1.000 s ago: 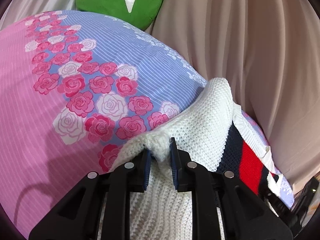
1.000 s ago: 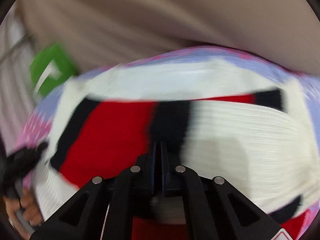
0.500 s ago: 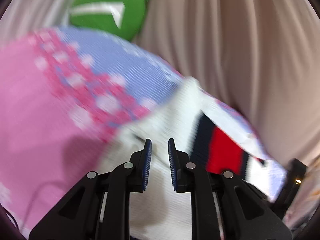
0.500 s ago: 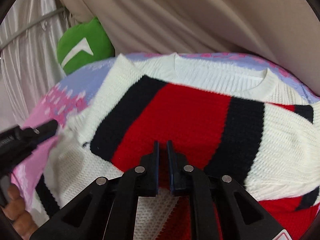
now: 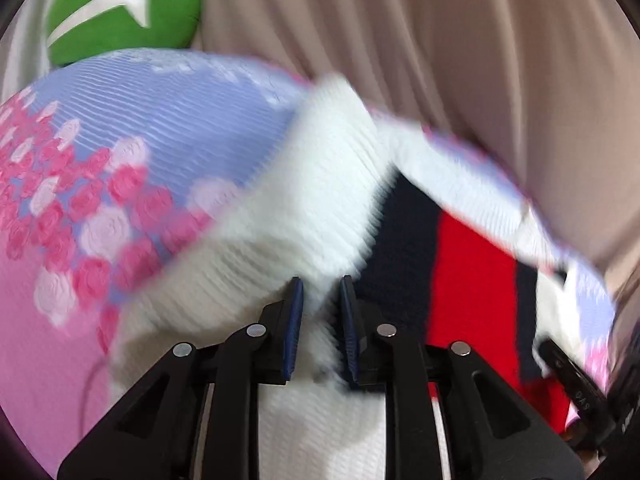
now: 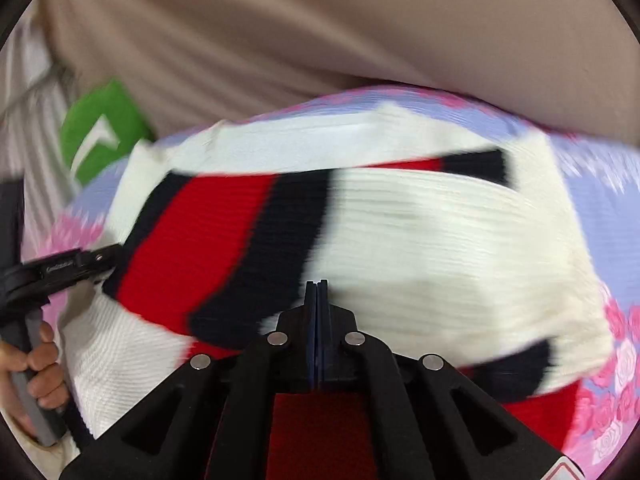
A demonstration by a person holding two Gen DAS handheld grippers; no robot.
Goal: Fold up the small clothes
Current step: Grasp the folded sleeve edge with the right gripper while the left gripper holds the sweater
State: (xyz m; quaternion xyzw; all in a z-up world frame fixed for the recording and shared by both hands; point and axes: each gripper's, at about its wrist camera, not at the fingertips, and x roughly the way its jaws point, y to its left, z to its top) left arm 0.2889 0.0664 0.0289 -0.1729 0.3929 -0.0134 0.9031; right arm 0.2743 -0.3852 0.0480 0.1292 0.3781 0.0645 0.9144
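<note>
Left gripper (image 5: 319, 300) hovers with jaws parted over the white sleeve (image 5: 320, 184), holding nothing. Beyond both tongs the striped knit sweater (image 6: 360, 240) lies on the floral bedsheet (image 5: 120, 152), apparently part-folded. Right gripper (image 6: 317, 300) is closed; whether it pinches fabric is unclear.

one knitted sweater (image 6: 420, 240), one floral bedsheet (image 5: 120, 168), one green cushion (image 5: 120, 8), one beige curtain (image 5: 440, 40), two tools: left tool (image 5: 320, 320), right tool (image 6: 317, 320).
</note>
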